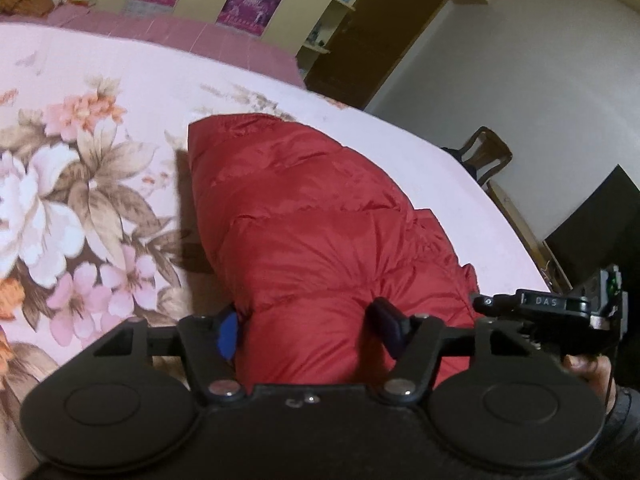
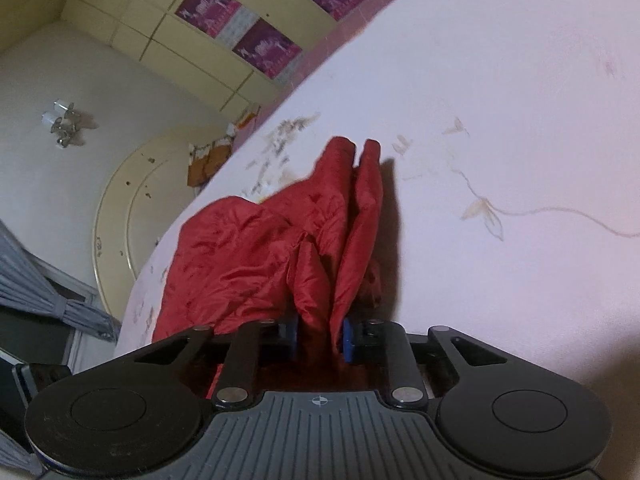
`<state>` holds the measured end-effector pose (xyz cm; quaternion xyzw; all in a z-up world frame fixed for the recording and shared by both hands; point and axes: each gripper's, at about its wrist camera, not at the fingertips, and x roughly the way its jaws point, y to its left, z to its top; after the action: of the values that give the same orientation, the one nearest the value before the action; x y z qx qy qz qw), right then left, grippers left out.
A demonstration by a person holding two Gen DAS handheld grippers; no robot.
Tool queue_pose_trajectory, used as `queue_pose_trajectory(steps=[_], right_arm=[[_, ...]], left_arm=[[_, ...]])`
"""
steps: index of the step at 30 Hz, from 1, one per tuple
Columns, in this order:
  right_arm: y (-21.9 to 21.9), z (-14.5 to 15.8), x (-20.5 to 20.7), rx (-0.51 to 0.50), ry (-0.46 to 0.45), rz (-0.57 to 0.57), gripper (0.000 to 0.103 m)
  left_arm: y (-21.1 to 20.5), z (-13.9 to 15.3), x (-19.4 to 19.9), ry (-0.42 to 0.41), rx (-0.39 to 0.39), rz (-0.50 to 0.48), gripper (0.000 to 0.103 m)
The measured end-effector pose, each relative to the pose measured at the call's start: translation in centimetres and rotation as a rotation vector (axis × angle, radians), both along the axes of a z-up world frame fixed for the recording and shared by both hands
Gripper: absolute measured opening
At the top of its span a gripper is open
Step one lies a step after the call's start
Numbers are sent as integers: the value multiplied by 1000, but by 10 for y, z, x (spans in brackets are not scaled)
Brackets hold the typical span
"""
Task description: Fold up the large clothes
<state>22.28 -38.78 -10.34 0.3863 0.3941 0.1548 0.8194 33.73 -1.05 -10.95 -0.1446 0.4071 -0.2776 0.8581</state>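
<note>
A red puffer jacket (image 1: 316, 220) lies on a pink floral bedsheet (image 1: 92, 184). In the left wrist view my left gripper (image 1: 308, 330) has its blue pads wide apart with a thick roll of the jacket bulging between them; the pads press its sides. In the right wrist view the jacket (image 2: 256, 248) is lifted in bunched folds, and my right gripper (image 2: 320, 336) is shut on a fold of it. The right gripper's body also shows at the right of the left wrist view (image 1: 552, 308).
The bed's edge (image 1: 500, 208) curves along the right, with a wooden chair (image 1: 484, 156) and a dark box (image 1: 600, 224) beyond it. A wardrobe with purple panels (image 2: 264, 48) stands behind the bed. A curtain (image 2: 40, 288) hangs at the left.
</note>
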Motion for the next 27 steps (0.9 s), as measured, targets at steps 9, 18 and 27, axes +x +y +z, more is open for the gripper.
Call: queue_pose_trajectory(steps=[9, 18, 27], right_arm=[[52, 59, -18, -101, -121, 5, 19], [161, 91, -23, -121, -154, 46, 19], [274, 97, -6, -88, -154, 110, 19]], left_arm=[[41, 29, -12, -59, 13, -21, 62], [152, 58, -29, -108, -6, 13, 61], [253, 66, -28, -100, 33, 53, 61]])
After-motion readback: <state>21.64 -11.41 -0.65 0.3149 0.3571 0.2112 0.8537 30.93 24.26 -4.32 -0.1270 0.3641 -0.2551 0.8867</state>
